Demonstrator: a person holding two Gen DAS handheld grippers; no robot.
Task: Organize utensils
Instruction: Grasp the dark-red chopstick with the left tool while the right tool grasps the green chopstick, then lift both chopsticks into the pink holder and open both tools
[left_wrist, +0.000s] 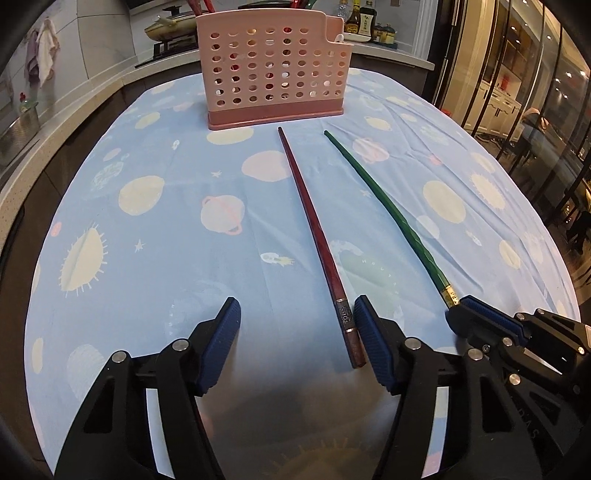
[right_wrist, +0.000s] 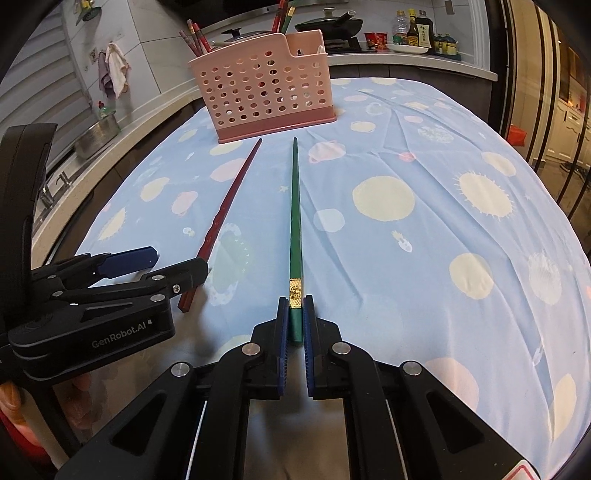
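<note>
A pink perforated utensil holder (left_wrist: 273, 70) stands at the far side of the table and also shows in the right wrist view (right_wrist: 264, 86), with several chopsticks standing in it. A dark red chopstick (left_wrist: 314, 236) and a green chopstick (left_wrist: 384, 210) lie on the blue cloth, tips toward the holder. My left gripper (left_wrist: 297, 314) is open, low over the cloth, its right finger beside the red chopstick's thick end. My right gripper (right_wrist: 295, 310) is shut on the green chopstick (right_wrist: 295, 221) at its gold-banded end. The red chopstick (right_wrist: 229, 206) lies left of it.
The table wears a blue cloth with planets and suns (left_wrist: 147, 192). A kitchen counter (right_wrist: 406, 55) with a stove, pans and sauce bottles runs behind the table. A sink and a metal pot (right_wrist: 98, 134) are at the left. Glass doors (left_wrist: 517, 92) stand at the right.
</note>
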